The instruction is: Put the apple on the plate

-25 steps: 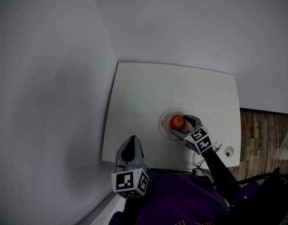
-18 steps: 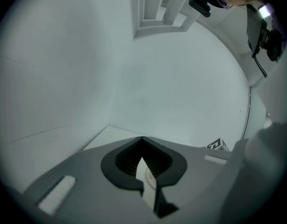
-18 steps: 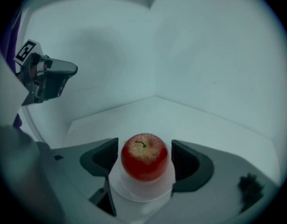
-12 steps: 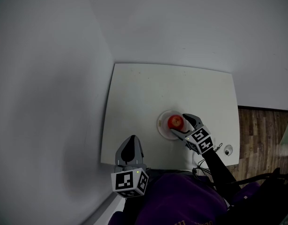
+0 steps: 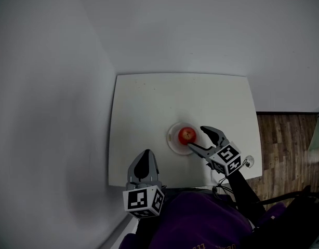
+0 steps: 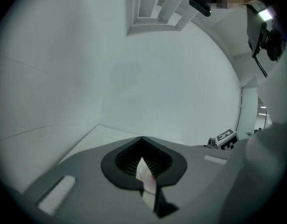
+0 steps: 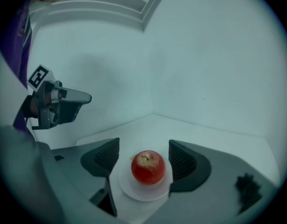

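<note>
Apple [image 7: 148, 167] – red, stem end up – sits on the small white plate [image 7: 142, 193], which lies on the white desk [image 5: 149, 102] somewhat right of the middle and nearer the person's edge. In the head view the fruit rests a little toward the side of the plate that faces the right gripper [image 5: 196, 137].

That gripper is released. In the right gripper view its two dark jaws stand wide apart with the apple framed between them. A strip of bare plate shows on each side of the fruit, so neither ribbed pad touches it. From the head view the jaw tips reach over the plate's right rim, one on the far side of the apple and one on the near side, with the apple just at or ahead of the tips. The gripper's marker cube hangs back over the desk's near right corner.

The left gripper [image 5: 145, 162] is held well apart from the plate, at the desk's near edge and left of the apple, above the person's purple garment [image 5: 201, 224]. In the left gripper view its jaws are pressed together with nothing clamped between them – only a thin pale sliver shows at the seam. It points toward the plain grey wall [image 6: 171, 87].

Wooden floor [image 5: 289, 139] shows to the right of the desk.
</note>
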`<action>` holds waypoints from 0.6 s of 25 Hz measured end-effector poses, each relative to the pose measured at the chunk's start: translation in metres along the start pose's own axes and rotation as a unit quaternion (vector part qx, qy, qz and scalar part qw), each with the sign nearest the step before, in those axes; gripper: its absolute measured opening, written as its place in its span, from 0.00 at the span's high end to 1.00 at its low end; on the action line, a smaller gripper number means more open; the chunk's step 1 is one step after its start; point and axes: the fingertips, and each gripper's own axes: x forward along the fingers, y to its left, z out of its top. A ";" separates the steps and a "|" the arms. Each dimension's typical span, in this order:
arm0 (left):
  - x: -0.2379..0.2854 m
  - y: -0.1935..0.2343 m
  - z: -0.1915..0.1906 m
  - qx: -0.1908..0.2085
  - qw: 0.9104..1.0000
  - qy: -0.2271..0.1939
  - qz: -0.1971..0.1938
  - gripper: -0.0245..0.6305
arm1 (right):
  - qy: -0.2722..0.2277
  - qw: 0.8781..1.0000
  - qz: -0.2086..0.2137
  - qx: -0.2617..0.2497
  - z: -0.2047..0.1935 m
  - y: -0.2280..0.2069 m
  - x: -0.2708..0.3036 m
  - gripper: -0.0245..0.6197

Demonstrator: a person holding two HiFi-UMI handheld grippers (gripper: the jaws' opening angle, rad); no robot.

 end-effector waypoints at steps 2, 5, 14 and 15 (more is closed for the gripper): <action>0.002 -0.006 0.000 0.003 1.000 0.002 -0.010 0.95 | -0.007 1.000 -0.003 0.003 0.005 0.001 -0.009 0.42; 0.003 -0.016 0.000 0.010 1.000 0.003 -0.025 0.95 | -0.015 1.000 -0.014 0.000 0.008 0.002 -0.023 0.43; 0.008 -0.041 -0.001 0.018 0.998 0.005 -0.056 0.95 | -0.035 0.997 -0.068 0.001 0.009 -0.010 -0.057 0.92; 0.008 -0.043 0.000 0.018 0.998 0.005 -0.059 0.95 | -0.036 0.997 -0.071 0.002 0.008 -0.010 -0.060 0.93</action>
